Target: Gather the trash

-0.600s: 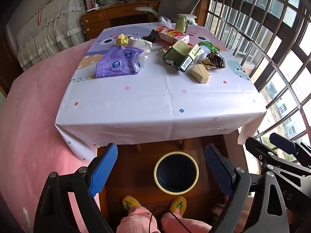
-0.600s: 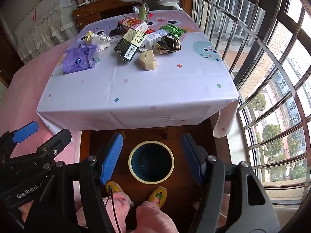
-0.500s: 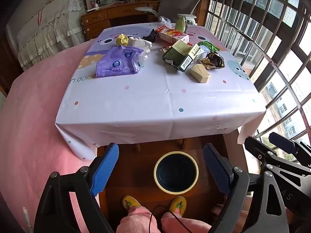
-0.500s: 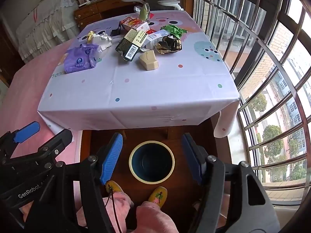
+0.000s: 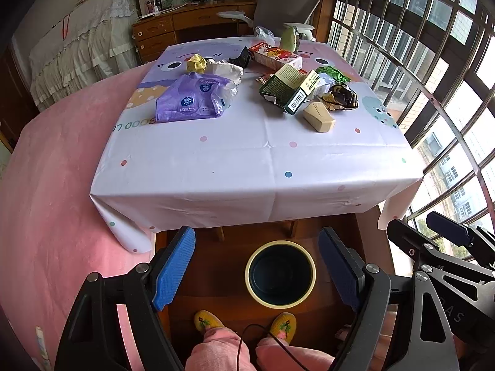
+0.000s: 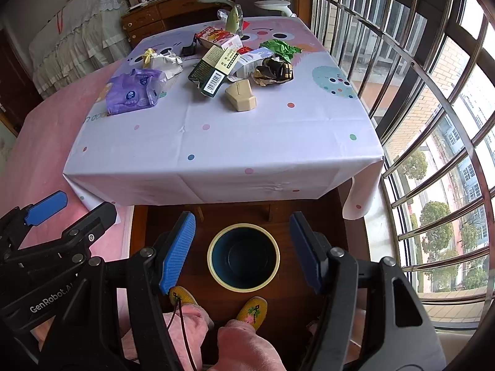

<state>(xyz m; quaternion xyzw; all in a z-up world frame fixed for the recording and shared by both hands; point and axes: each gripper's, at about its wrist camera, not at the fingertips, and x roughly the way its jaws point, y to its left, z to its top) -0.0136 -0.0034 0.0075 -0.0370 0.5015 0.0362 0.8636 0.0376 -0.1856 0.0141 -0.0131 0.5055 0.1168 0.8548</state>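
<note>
Both claws hang apart and empty over the round yellow-rimmed bin point(image 5: 280, 273) on the floor — left claw point(image 5: 261, 269), right claw point(image 6: 243, 252). The trash lies well ahead on the far half of the cloth-covered desk point(image 5: 247, 160). The tan wedge-shaped carton point(image 6: 240, 95) is nearest, its long axis angled left to right — seemingly closer to the right claw.

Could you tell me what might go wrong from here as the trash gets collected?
The bin sits on the floor below the table edge, so a piece released early may miss it. The trash lies crowded at the far end: lifting the green carton could drag the crumpled dark wrapper beside it. Both grippers, left and right, are open and empty.
</note>
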